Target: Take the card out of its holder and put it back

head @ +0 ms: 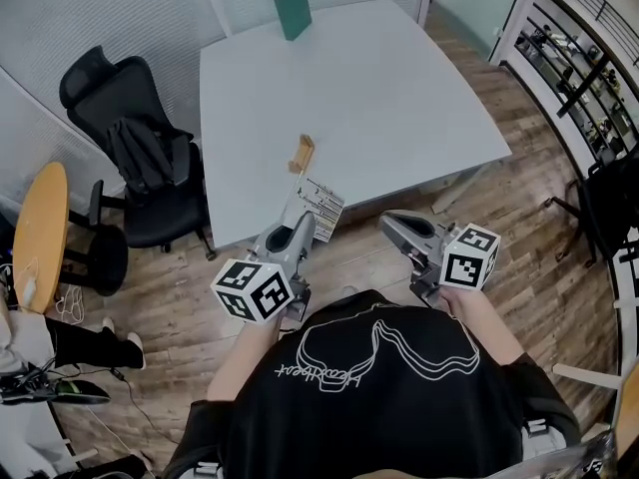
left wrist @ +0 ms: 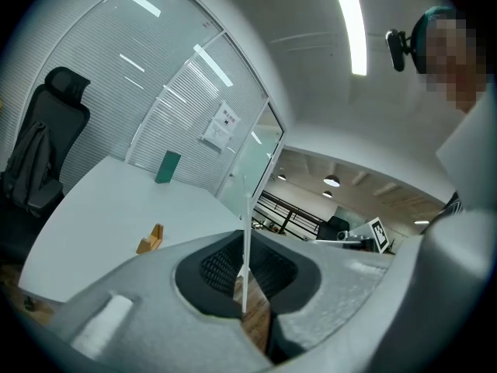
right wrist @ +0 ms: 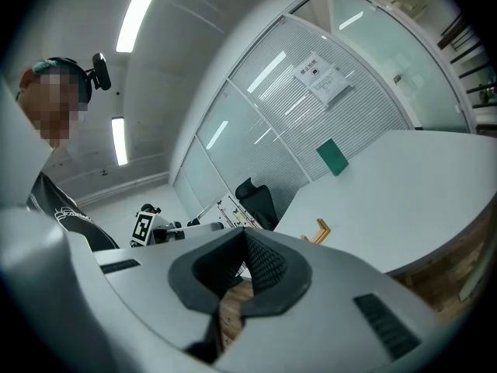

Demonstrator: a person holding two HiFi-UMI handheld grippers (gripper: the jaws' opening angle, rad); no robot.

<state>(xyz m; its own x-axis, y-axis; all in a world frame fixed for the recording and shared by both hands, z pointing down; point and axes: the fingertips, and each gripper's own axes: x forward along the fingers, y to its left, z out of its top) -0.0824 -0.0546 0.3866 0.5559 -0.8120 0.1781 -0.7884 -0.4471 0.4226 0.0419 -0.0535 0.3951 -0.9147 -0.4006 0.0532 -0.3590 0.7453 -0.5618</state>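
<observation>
My left gripper [head: 303, 230] is shut on a white printed card [head: 319, 208] and holds it in the air just off the table's near edge. In the left gripper view the card [left wrist: 247, 235] stands edge-on between the pads of that gripper [left wrist: 245, 277]. The small wooden card holder [head: 302, 154] stands on the grey table [head: 399, 98], beyond the card, with nothing in it; it also shows as the wooden holder [left wrist: 150, 240] and the same holder [right wrist: 317, 232]. To the card's right my right gripper [head: 391, 226] hangs shut and holds nothing; its pads [right wrist: 260, 266] meet.
A green book [head: 293, 9] stands upright at the table's far edge. A black office chair [head: 140, 158] with a jacket on it sits left of the table, and a round wooden table [head: 40, 228] further left. Shelving [head: 579, 78] lines the right wall.
</observation>
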